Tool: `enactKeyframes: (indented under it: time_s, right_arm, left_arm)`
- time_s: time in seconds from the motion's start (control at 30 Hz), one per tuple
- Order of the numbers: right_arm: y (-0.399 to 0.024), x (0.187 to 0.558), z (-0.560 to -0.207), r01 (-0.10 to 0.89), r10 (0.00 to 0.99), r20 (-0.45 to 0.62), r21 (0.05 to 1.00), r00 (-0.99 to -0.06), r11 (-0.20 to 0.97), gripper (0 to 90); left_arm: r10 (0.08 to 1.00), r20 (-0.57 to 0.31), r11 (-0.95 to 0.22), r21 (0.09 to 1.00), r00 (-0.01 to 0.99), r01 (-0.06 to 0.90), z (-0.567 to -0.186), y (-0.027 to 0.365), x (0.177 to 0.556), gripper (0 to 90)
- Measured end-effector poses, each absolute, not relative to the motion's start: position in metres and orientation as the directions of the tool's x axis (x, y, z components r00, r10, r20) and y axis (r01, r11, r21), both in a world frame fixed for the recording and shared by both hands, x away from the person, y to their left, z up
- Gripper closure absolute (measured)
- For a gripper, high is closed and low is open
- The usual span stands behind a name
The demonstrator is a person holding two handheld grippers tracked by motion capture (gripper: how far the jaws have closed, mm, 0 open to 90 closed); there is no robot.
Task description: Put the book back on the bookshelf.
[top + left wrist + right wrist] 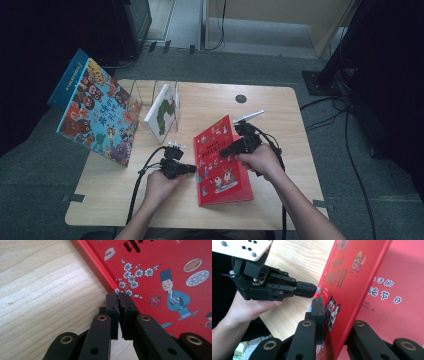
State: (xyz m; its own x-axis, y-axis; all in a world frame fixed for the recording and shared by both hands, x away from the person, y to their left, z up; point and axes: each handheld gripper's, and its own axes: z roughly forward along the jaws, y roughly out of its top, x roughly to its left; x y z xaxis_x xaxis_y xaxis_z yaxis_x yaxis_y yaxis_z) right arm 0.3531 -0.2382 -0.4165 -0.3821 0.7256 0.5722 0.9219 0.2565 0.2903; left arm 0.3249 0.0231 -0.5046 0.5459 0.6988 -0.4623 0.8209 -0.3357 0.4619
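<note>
The flat red picture book (pixel 220 162) is lying lengthwise away from the person on the wooden table (pixel 280 115), its front cover lifting; the right hand-held gripper (pixel 231 149) is clamping that cover's edge, while the left hand-held gripper (pixel 192 169) is sitting closed, empty, against the spine.

in the left gripper view the red book (pixel 160 272) runs off the top and right edges, so its title characters are cut and unreadable; the left gripper (pixel 119 296) covers part of the cover's lower edge. in the right gripper view the front cover is seen almost edge-on, its drawings squeezed and hard to make out, and the far finger of the right gripper (pixel 332 307) is hidden behind the lifted cover (only its base shows). in the high view the small print on the book (pixel 220 160) is too small to read, and the person's forearms are cut off by the bottom edge.
</note>
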Motion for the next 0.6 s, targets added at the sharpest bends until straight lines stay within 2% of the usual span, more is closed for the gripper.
enactKeyframes:
  time_s: [0.47,0.6]
  right_arm:
    - [-0.220,0.363,-0.393,0.913,0.769,0.491,0.214,-0.408,0.348,87.0]
    - [-0.217,0.363,-0.386,0.905,0.780,0.458,0.199,-0.426,0.377,88.5]
  left_arm:
    - [0.676,-0.471,-0.346,0.475,0.566,0.809,-0.504,0.023,0.324,78.3]
    - [0.672,-0.479,-0.336,0.482,0.564,0.809,-0.503,0.025,0.324,71.8]
